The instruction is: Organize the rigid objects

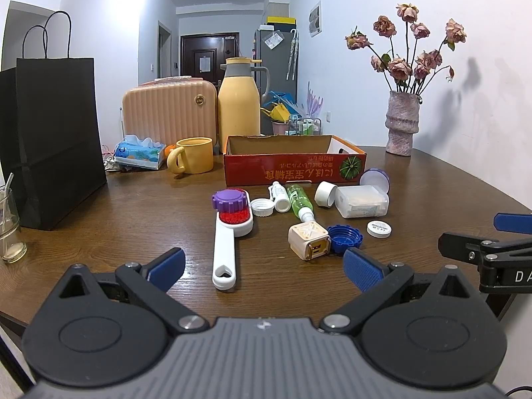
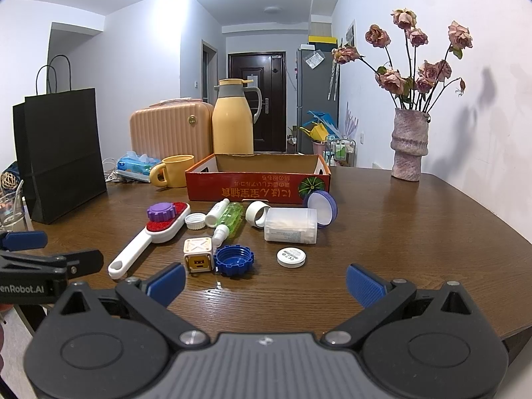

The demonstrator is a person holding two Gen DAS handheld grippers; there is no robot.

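Small objects lie on the wooden table in front of an open red cardboard box [image 1: 292,166] [image 2: 256,188]: a white brush with red bristles [image 1: 229,232] [image 2: 146,242], a purple cap [image 1: 226,199] on it, a green bottle [image 1: 299,199], a cream cube [image 1: 309,241] [image 2: 198,254], a blue cap [image 1: 344,239] [image 2: 233,259], a clear plastic box [image 1: 362,201] [image 2: 290,229], and a white disc [image 1: 379,228] [image 2: 291,257]. My left gripper [image 1: 262,271] is open and empty, near the brush handle. My right gripper [image 2: 266,284] is open and empty, short of the blue cap and disc.
A black paper bag [image 1: 56,143] stands at the left, with a glass [image 1: 10,229] near the table edge. A yellow mug [image 1: 193,156], tissue pack [image 1: 139,153], yellow jug [image 1: 239,106] and peach case [image 1: 169,109] stand behind. A vase of dried roses [image 1: 402,123] stands at the right.
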